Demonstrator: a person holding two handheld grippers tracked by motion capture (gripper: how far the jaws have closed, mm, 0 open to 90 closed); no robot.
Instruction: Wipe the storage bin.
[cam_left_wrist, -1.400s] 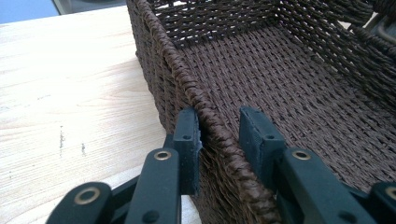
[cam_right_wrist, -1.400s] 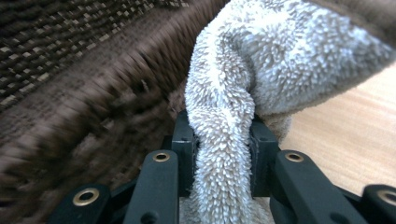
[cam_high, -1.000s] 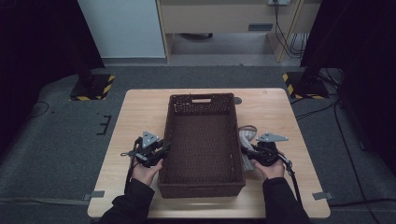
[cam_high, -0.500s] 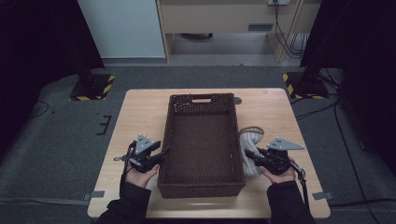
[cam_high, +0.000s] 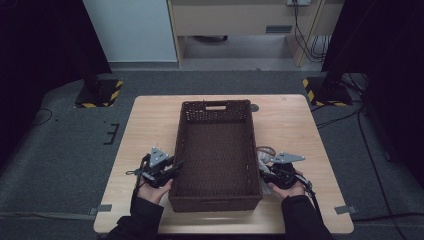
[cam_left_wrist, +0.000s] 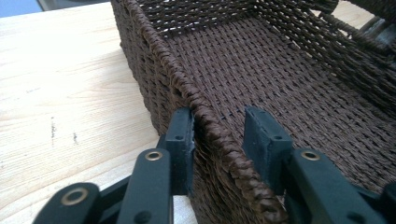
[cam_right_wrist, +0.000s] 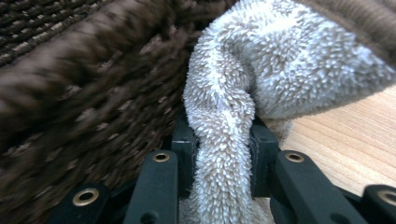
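At far left, bare pale wood of the surface (cam_high: 150, 125), carrying everything here. Next, from the bottom edge of the high view, a dark sleeve and a hand around the left gripper (cam_high: 172, 167), aimed rightward at the near part of the basket's left wall. Straddles that wall, as seen along the left gripper (cam_left_wrist: 219, 126) in its own view: one of the fingers (cam_left_wrist: 182, 130) flat against the outside of the woven rim, the other inside the basket with a clear gap to the weave. Have just been closing, with the wall between them, yet not clamped on it; released for now.

In the middle, the basket (cam_high: 217, 103): dark brown wicker, long and rectangular, upright on the surface, short end with a handle slot at the far side, woven floor in plain sight. Runs from near the front edge of the surface to well past its middle.

To the right, just beside the basket's right wall near its front corner, the cloth (cam_high: 263, 159): pale beige, fluffy, bunched, close against the wicker and over the wood. Then the right gripper (cam_high: 262, 170), in a hand from the bottom edge, pointing leftward at the basket. In the right gripper view, fingers (cam_right_wrist: 183, 140) clenched on a narrow fold of the cloth (cam_right_wrist: 280, 60), pads pressed into the pile from both sides, blurred wicker on one side and surface (cam_right_wrist: 345, 135) on the other.
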